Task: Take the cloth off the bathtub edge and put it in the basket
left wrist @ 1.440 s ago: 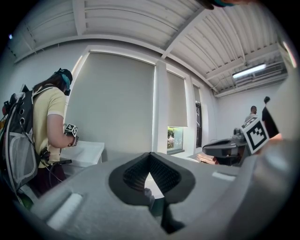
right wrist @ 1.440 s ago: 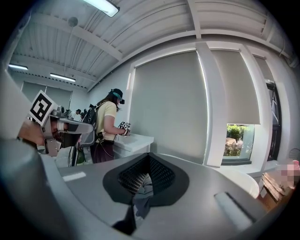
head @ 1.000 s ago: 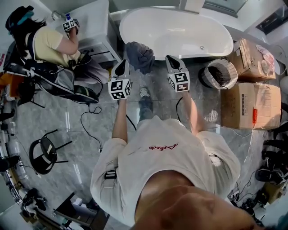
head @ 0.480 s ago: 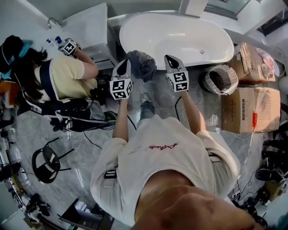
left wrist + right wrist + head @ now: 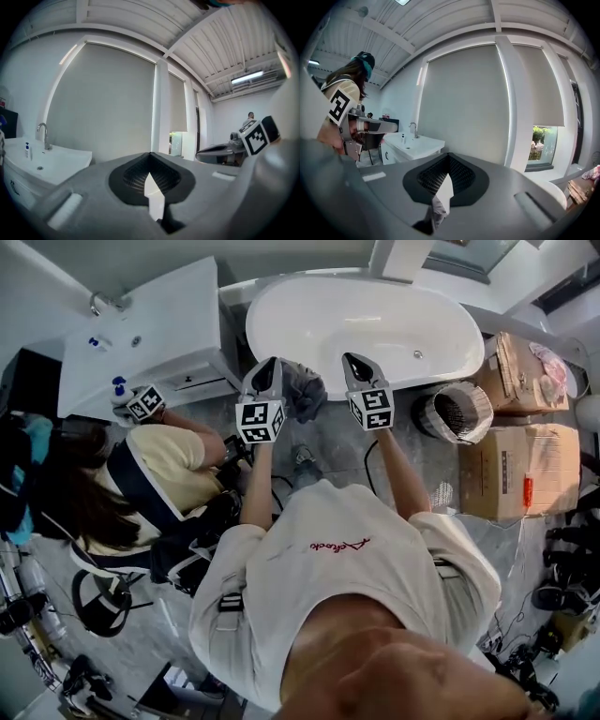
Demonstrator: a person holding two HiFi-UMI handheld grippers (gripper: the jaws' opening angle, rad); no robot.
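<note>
A dark grey cloth [image 5: 303, 392] hangs bunched over the near edge of the white bathtub [image 5: 366, 320]. My left gripper [image 5: 269, 367] is shut and empty just left of the cloth; I cannot tell whether it touches it. My right gripper [image 5: 352, 361] is also shut, a little right of the cloth, over the tub's rim. The round woven basket [image 5: 457, 412] stands on the floor to the right of the tub. In the left gripper view the closed jaws [image 5: 151, 187] point level at a blind-covered window. In the right gripper view the closed jaws [image 5: 443, 187] face the same wall.
Another person [image 5: 150, 474] crouches at the left by the white washstand [image 5: 150, 329], holding a marker-cubed gripper [image 5: 142, 401]. Cardboard boxes [image 5: 520, 465] stand right of the basket. A black chair [image 5: 94, 601] and cables lie at the lower left.
Both grippers have moved forward toward the tub, still shut; the left one now sits right beside the cloth. The crouching person has slid lower and nearer in the head view.
</note>
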